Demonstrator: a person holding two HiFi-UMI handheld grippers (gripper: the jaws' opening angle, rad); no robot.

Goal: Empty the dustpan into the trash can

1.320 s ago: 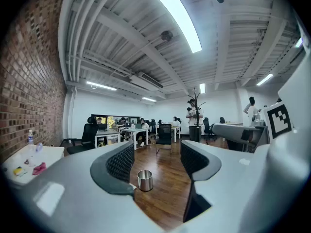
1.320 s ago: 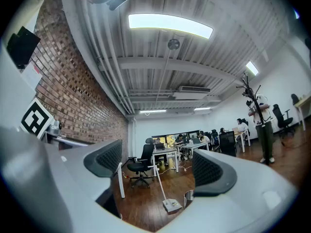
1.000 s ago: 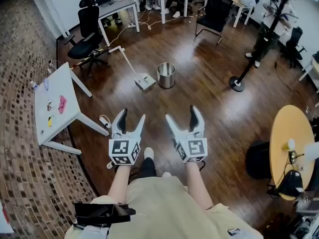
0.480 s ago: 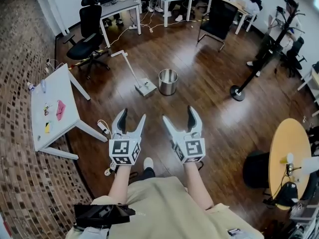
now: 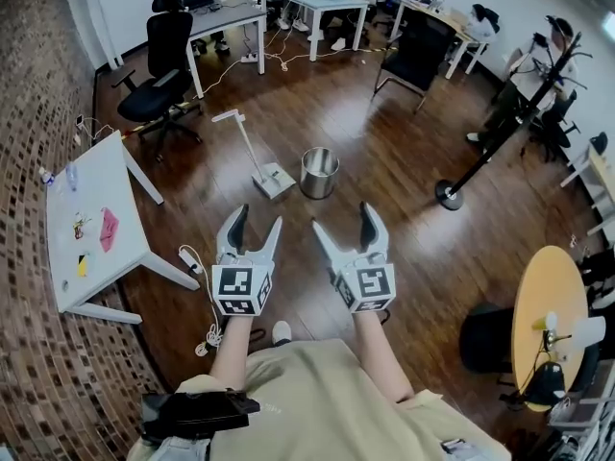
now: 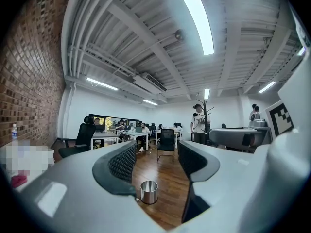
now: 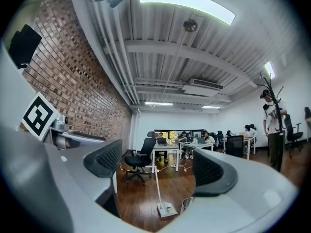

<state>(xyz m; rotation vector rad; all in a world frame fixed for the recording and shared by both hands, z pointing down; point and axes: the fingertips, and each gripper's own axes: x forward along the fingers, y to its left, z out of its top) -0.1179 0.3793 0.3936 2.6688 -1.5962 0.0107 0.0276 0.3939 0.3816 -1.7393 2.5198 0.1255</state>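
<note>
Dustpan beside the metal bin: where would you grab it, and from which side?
Probably its thin upright handle, approached level from the person's side, jaws either side of the pole. The pan lies flat on the floor, close beside the trash can.

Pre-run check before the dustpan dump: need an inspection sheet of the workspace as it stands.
Surface: dark wood floor.
Job's things: long-handled dustpan stands on the floor beside the steel trash can, to its left in the head view; contents can't be seen.
Clutter: small items on the white table.
Grippers: left tongs and right tongs open, nothing between them; the left just narrowed slightly.
Cables: power strip and cord on the floor by the table leg; more cords under the far desks.
Surroundings: office chair, coat stand, round table, people at desks.
</note>
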